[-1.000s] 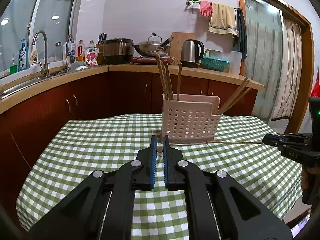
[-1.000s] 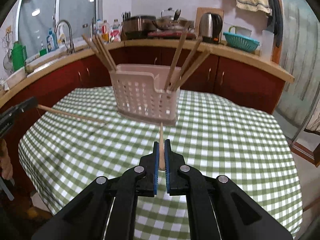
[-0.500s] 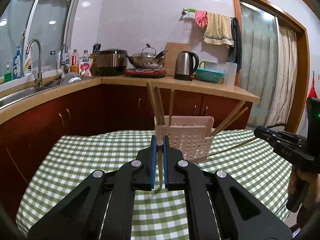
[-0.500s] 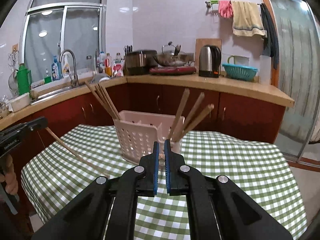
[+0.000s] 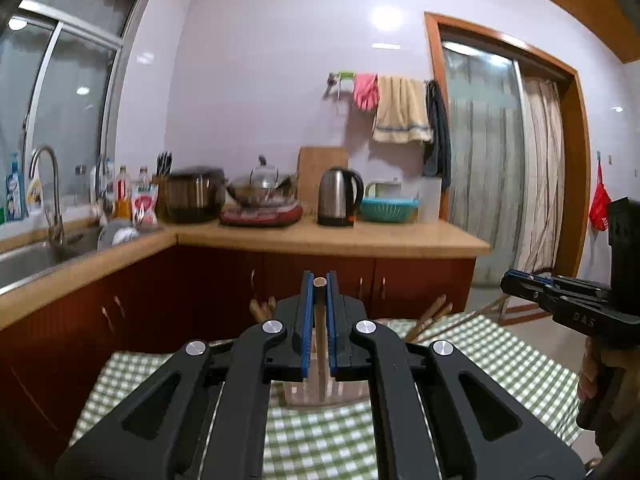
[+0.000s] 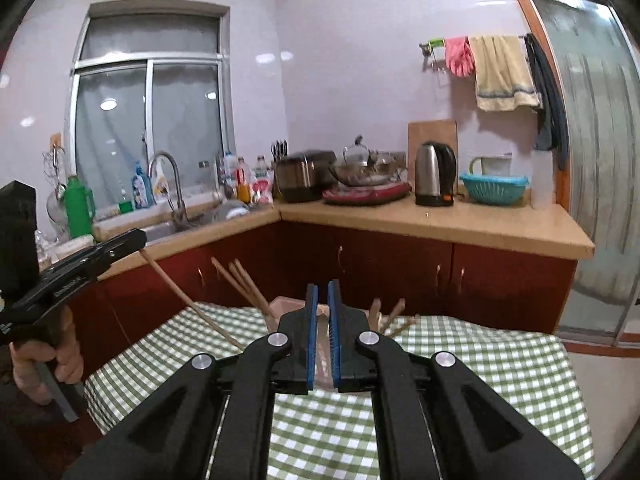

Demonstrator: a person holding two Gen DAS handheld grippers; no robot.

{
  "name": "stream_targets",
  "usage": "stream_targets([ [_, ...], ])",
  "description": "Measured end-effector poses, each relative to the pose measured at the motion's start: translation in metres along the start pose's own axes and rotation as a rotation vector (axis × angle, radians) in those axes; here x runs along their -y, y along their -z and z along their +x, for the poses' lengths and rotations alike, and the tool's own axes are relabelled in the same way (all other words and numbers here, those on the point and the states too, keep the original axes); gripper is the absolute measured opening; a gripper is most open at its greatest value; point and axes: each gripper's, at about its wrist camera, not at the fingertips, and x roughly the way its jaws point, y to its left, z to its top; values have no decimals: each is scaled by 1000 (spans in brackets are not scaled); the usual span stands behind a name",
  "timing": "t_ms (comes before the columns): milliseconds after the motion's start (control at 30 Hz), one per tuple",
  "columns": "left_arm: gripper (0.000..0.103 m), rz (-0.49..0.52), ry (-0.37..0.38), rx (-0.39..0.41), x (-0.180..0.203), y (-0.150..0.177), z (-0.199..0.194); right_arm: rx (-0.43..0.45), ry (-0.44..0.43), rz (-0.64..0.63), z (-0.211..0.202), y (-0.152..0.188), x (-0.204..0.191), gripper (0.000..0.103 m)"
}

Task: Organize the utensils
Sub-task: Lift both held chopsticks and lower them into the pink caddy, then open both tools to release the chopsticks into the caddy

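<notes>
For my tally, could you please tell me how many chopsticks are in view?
8 chopsticks: three in the holder's left end, three in its right, one in the left gripper, one in the right gripper; others may be hidden.

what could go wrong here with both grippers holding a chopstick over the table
1. Each chopstick is pinched at one end only, so its long free end could swing and catch the holder rim.
2. The left gripper and right gripper hang close together; their sticks could cross.
3. Leaning chopsticks already crowd the holder, leaving little entry room.
</notes>
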Motion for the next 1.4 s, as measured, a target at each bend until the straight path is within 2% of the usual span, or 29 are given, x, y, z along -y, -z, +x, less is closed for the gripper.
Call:
stream_targets([
  [167, 6, 21, 6, 62, 8, -28, 13, 37, 22, -34, 3, -24, 5, 6],
  [367, 6, 31, -19, 64, 9, -41, 50, 7, 38, -52, 34, -34, 15, 6],
  [567, 6, 39, -32, -7, 5, -29, 90, -82, 25, -43, 74, -25, 24, 6],
  [767, 6, 41, -46, -84, 1, -4, 121, -188, 2, -27, 113, -2, 27, 6],
  [1000, 7, 15, -27, -185, -6, 24, 147, -249, -15, -9, 136, 17, 27, 6],
  [1067, 15, -3, -31, -191, -9, 28, 150, -241, -15, -11, 137, 17, 26, 15],
  [1133, 49, -12, -43, -185, -11, 30, 151, -225, -16, -1, 135, 16, 26, 38],
  [1400, 66, -20, -57, -145, -13, 20, 144, -145, 13, -13, 117, 3, 21, 49],
])
